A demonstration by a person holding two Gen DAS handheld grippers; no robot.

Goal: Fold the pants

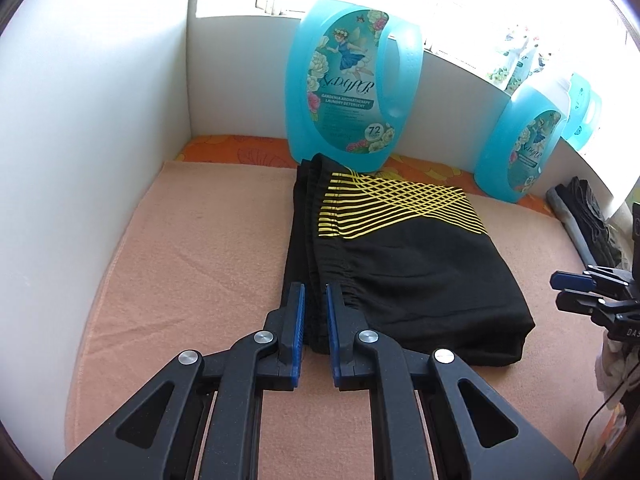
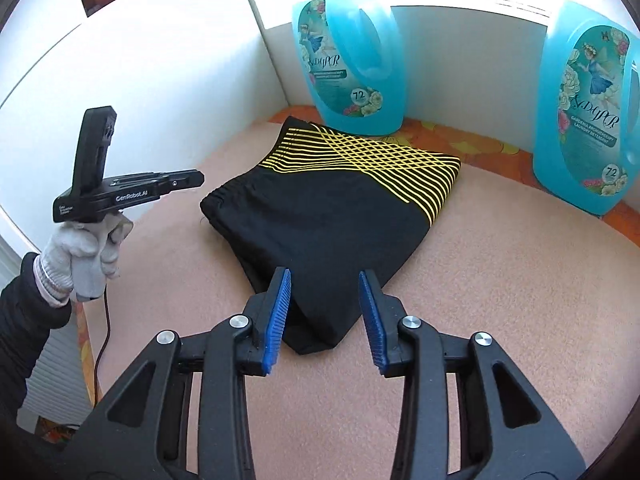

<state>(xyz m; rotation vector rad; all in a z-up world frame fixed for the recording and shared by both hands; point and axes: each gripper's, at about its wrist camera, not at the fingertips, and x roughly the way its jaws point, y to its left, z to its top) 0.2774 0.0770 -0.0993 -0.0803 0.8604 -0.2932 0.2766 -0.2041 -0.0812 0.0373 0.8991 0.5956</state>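
Black pants (image 1: pixel 404 256) with yellow criss-cross stripes lie folded into a compact rectangle on the peach towel (image 1: pixel 192 248). In the left wrist view my left gripper (image 1: pixel 315 292) hovers at the near left corner of the bundle by the elastic waistband, jaws slightly apart and holding nothing. In the right wrist view the pants (image 2: pixel 332 208) lie ahead, and my right gripper (image 2: pixel 325 278) is open above their near corner, empty. The left gripper (image 2: pixel 200 179) shows there raised at the left in a gloved hand. The right gripper (image 1: pixel 560 286) shows at the left view's right edge.
Several blue detergent jugs stand along the back: one (image 1: pixel 352 88) just behind the pants, another (image 1: pixel 520 148) to its right. White walls (image 1: pixel 100 120) close the left and back. Dark clothing (image 1: pixel 588 216) lies at the far right. An orange floral cloth (image 2: pixel 472 140) lies under the towel.
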